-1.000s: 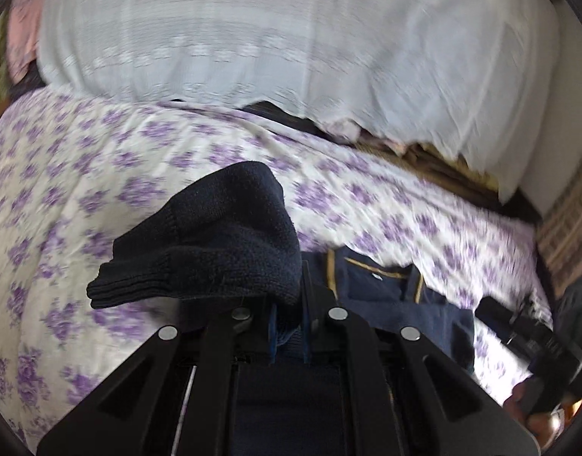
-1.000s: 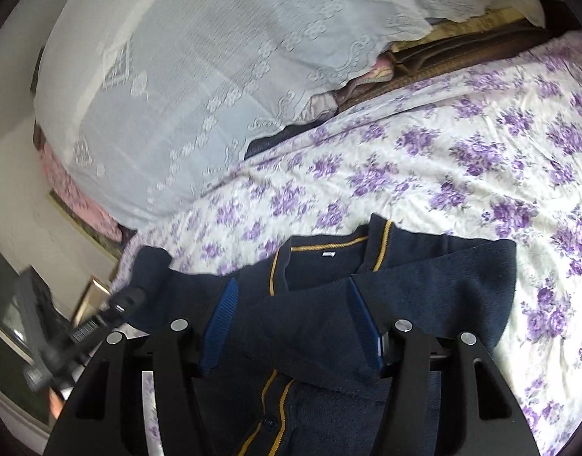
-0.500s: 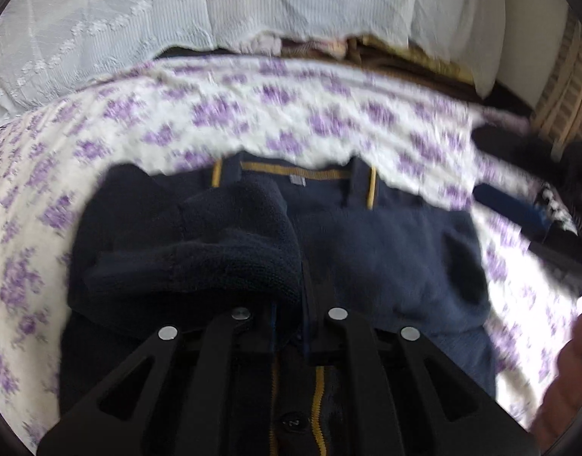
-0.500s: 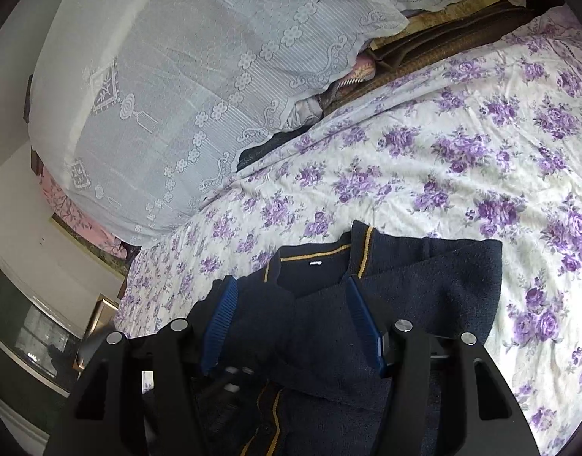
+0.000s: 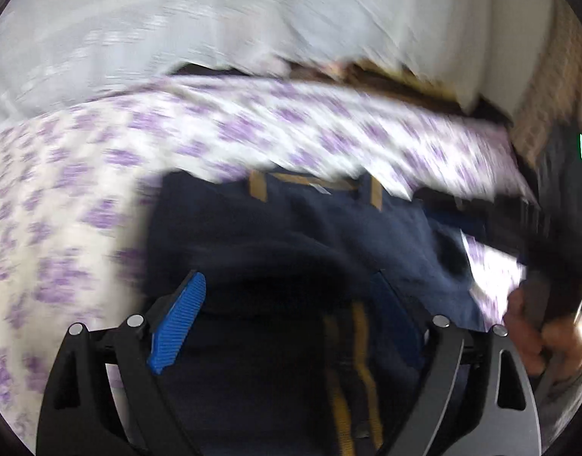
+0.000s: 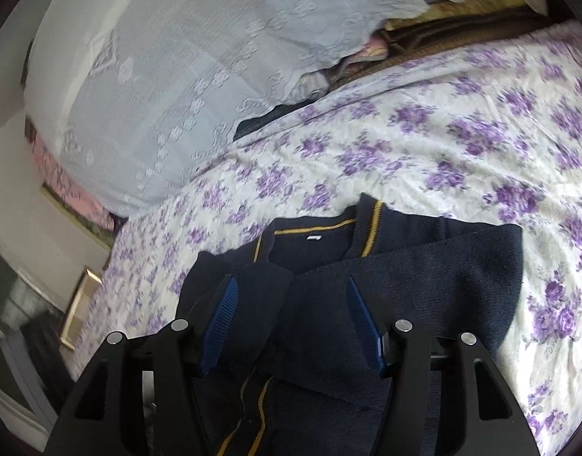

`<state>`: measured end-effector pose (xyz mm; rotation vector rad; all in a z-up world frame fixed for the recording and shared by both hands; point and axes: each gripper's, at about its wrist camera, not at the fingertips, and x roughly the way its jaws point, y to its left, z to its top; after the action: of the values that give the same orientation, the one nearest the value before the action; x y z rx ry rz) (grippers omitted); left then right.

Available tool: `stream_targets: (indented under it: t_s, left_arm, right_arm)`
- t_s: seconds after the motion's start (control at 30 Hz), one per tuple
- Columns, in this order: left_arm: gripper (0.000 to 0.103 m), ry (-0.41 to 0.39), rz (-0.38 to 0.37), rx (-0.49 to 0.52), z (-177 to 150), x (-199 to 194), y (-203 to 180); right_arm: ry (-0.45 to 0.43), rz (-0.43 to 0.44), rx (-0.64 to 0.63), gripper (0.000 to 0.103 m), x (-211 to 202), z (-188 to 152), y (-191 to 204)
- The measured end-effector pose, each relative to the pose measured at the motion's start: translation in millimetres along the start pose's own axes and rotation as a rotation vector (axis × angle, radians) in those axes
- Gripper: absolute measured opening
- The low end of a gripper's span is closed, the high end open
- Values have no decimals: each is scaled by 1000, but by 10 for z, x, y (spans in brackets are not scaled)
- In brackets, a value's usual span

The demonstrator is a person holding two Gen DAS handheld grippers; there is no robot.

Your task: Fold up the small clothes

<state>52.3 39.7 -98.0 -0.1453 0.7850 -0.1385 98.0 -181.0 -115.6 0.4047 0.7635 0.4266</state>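
In my blurred left view I'm seeing a hand point(image 5: 534, 338) at lower right, missing from the right view. My left gripper point(image 5: 287, 319) is opening, pads clear, over the navy cardigan point(image 5: 329, 228) lying on the floral bedsheet point(image 5: 63, 190). My right gripper point(image 6: 294, 319) is standing half spread, its pads flanking a folded-over flap; whether they're pinching I cannot tell, and the small white neck label point(image 6: 313, 238) is unreadable.

Navy knitted cardigan point(image 6: 386, 266) with yellow trim lies flat on the floral bedsheet point(image 6: 424, 144), both sleeves folded across its front.
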Motion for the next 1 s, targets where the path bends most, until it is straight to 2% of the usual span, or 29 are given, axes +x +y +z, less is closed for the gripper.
stream_targets:
  t_s: [0.1, 0.17, 0.27, 0.33, 0.4, 0.57, 0.73, 0.77, 0.83, 1.0]
  left_arm:
    - [90, -56, 53, -176, 147, -137, 572]
    - [90, -50, 97, -270, 172, -103, 898]
    - [89, 42, 142, -395, 115, 158, 1352]
    - [89, 101, 142, -435, 61, 328, 1484]
    - [89, 132, 147, -421, 60, 466, 1487]
    - [89, 136, 185, -334, 110, 560, 1334]
    - [89, 150, 208, -324, 95, 649, 1327]
    - [89, 149, 215, -317, 92, 648, 1331]
    - [90, 151, 239, -291, 88, 662, 1292]
    - [90, 155, 276, -258, 75, 702, 1246]
  right_arm:
    - [7, -24, -139, 59, 47, -113, 315]
    - [18, -54, -269, 59, 120, -248, 603]
    - [53, -102, -483, 59, 297, -512, 1025]
    - [57, -150, -587, 59, 404, -642, 1220]
    - [62, -202, -662, 59, 529, -718, 1358]
    - [107, -319, -789, 59, 833, -791, 1507]
    - [91, -329, -847, 59, 821, -881, 1619]
    - [88, -339, -850, 58, 849, -878, 1622]
    - [97, -367, -843, 43, 912, -854, 1599]
    - [119, -357, -830, 39, 999, -859, 1572]
